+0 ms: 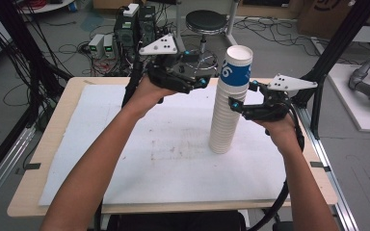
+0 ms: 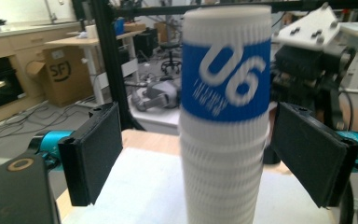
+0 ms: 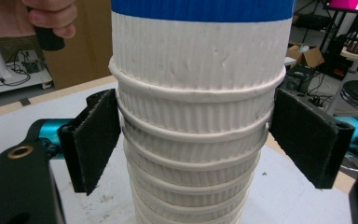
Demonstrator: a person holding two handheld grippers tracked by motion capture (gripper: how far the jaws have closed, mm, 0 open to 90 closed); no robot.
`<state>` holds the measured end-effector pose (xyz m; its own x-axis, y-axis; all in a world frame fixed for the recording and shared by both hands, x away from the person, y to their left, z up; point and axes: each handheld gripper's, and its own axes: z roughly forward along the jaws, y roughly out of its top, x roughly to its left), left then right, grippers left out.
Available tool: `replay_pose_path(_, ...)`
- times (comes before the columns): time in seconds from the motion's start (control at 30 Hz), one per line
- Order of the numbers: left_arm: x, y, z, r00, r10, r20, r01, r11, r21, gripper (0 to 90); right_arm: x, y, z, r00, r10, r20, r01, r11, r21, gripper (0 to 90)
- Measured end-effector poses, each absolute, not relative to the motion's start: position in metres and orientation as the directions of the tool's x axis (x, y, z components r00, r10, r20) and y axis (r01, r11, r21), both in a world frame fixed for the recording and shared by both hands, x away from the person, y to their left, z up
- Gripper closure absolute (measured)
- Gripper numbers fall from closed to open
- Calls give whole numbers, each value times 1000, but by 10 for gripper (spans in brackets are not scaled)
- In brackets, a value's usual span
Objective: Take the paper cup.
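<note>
Tall cup stack (image 1: 226,110) upright mid-bench (image 1: 53,144). Right tongs (image 3: 193,140) pinch stack below blue-banded top cup (image 2: 226,70); left tongs (image 2: 193,154) wide, flanking it, no contact. Advice: steady stack firmly, close squarely on band, lift straight up.

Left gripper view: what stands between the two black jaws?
The tall stack of white ribbed paper cups, its top cup banded blue with "06". A gap shows on each side, so the left gripper brackets the stack with its jaws apart, not touching.
</note>
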<state>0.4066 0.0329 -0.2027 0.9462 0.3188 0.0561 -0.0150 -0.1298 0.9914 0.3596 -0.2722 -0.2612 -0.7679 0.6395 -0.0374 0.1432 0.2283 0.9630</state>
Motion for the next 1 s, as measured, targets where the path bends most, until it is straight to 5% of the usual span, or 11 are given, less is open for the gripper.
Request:
replay_pose_path(0.47,410,-37,-193,957,280,76,-15,-214,977,165,358,-273,-261,-768,639,-38,144,231,962,171)
replay_pose_path(1.0,410,-51,-187,961,263,89,-36,-202,979,244,355,-282,-262,-767,641,-33,153,232,960,177)
